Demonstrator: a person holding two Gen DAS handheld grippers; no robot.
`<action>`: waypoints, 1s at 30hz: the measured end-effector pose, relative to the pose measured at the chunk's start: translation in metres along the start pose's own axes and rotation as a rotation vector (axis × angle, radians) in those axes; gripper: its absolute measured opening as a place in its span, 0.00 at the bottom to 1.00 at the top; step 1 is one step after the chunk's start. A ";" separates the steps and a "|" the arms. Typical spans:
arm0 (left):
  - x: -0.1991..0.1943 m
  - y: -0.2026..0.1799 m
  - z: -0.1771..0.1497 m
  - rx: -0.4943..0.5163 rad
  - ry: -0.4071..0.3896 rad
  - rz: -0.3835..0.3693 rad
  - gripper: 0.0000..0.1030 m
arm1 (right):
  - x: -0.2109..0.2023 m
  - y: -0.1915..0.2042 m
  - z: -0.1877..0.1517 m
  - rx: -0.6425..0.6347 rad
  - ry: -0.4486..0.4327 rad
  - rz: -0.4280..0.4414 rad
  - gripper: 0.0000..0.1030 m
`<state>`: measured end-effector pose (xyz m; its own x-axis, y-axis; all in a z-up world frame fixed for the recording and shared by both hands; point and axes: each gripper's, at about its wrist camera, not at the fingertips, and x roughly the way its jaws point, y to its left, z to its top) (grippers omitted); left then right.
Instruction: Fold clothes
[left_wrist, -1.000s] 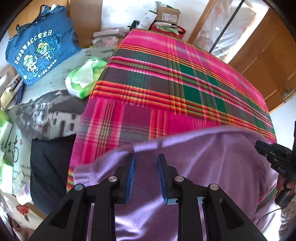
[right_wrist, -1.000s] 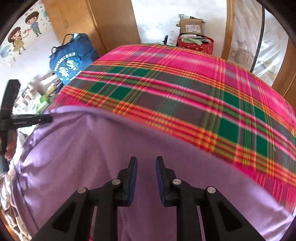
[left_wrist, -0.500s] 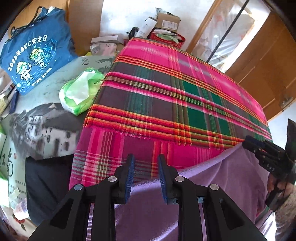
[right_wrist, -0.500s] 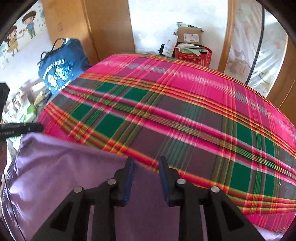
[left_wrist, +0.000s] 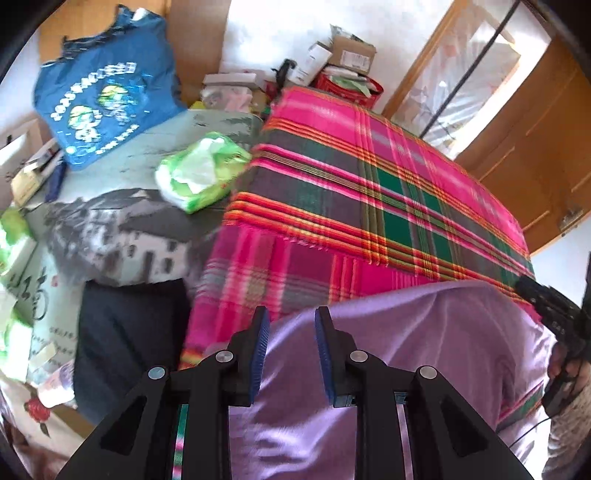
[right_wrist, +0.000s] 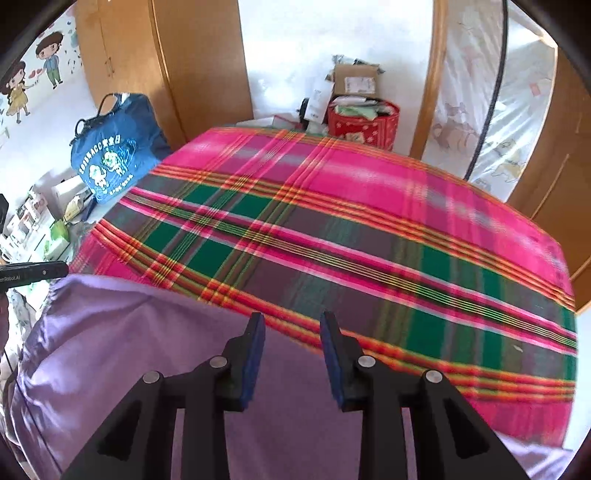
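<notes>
My left gripper hangs over the shiny lilac satin garment, its blue-padded jaws parted by a moderate gap with cloth showing between them; whether they pinch any of it I cannot tell. My right gripper hangs over the same garment, jaws parted about as much, nothing clamped that I can see. The garment lies across the near edge of the bed, on the pink, green and orange plaid blanket, which covers the bed to its far edge. Off the blanket's left edge, a green-and-white plastic packet lies on a grey printed sheet, just beside the plaid. Beyond it a blue tote bag with white lettering leans against the wooden wardrobe. Past the far edge stands a red round tin with a cardboard box on top.
</notes>
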<state>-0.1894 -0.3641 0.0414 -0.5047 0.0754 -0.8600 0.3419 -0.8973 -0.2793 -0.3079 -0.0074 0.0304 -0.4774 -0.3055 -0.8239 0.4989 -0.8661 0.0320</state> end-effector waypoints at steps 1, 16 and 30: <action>-0.007 0.003 -0.003 -0.008 -0.003 0.001 0.25 | -0.013 -0.003 -0.003 0.005 -0.009 -0.002 0.30; -0.103 0.001 -0.056 0.127 -0.042 0.104 0.26 | -0.202 -0.005 -0.058 0.000 -0.159 0.118 0.36; -0.054 -0.030 -0.074 0.153 -0.048 0.165 0.26 | -0.085 0.076 -0.082 -0.107 0.011 0.217 0.42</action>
<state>-0.1138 -0.3089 0.0647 -0.4906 -0.0954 -0.8661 0.3002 -0.9516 -0.0653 -0.1705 -0.0151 0.0567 -0.3433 -0.4752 -0.8102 0.6629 -0.7337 0.1494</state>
